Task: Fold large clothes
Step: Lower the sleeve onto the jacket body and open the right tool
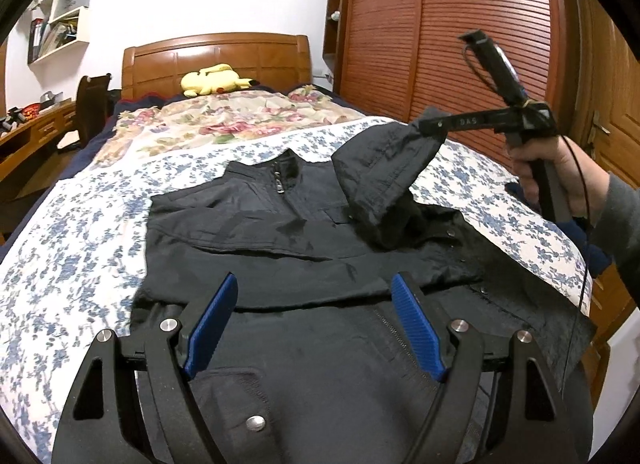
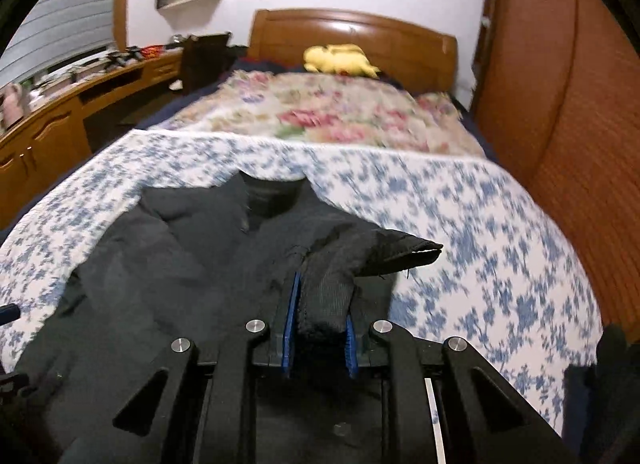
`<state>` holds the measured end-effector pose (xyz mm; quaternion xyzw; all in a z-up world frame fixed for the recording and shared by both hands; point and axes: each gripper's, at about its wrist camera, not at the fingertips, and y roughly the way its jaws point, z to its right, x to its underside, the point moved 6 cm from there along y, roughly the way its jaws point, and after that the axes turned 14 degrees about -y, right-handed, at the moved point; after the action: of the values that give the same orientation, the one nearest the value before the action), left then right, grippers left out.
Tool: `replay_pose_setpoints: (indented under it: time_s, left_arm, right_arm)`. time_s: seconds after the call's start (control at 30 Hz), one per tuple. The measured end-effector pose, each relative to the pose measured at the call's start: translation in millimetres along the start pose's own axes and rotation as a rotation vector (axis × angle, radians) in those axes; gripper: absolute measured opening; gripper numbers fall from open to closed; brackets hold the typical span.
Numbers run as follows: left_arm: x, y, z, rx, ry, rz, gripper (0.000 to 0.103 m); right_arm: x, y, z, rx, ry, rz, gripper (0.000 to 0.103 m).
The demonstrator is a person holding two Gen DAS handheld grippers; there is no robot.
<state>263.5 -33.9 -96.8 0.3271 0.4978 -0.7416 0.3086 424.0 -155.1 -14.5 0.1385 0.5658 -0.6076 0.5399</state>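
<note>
Black jacket (image 1: 304,248) flat on bed, sleeve (image 1: 384,168) up in R gripper (image 2: 318,328) jaws.

The only readable marking is a short row of pale letters, apparently "DAS", on the black body of the right hand-held gripper (image 1: 430,126), seen from the left wrist view. Nothing else bears legible writing.
</note>
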Motion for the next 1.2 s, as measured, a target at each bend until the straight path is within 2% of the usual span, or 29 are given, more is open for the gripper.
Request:
replay_pose_setpoints:
  time_s: [0.2, 0.43, 0.7, 0.97, 1.1, 1.17, 1.2]
  left_arm:
    - [-1.7, -17.4, -26.3, -0.024, -0.026, 0.025, 0.080]
    - [-0.7, -34.1, -54.6, -0.056, -0.066, 0.045, 0.080]
    - [1.3, -38.8, -66.1, -0.069, -0.077, 0.051, 0.080]
    - [0.6, -34.3, -61.5, -0.064, -0.069, 0.047, 0.080]
    - [2.3, -30.7, -59.3, -0.070, -0.056, 0.040, 0.080]
    - [3.3, -29.5, -59.5, -0.071, -0.053, 0.035, 0.080]
    - [3.7, -29.5, -59.6, -0.072, -0.053, 0.034, 0.080]
  right_arm:
    - [-13.9, -37.7, -54.3, -0.060, -0.097, 0.064, 0.019]
    - [-1.7, -69.2, -108.5, -0.132, -0.209, 0.079, 0.019]
    - [28.7, -94.9, -129.1, -0.186, -0.205, 0.039, 0.019]
    - [37.3, -102.7, -137.7, -0.257, -0.180, 0.015, 0.019]
    - [36.8, -100.5, -148.0, -0.292, -0.180, 0.015, 0.027]
    - [38.3, -99.3, -150.0, -0.322, -0.169, 0.025, 0.033]
    - [39.6, -99.9, -151.4, -0.335, -0.163, 0.027, 0.040]
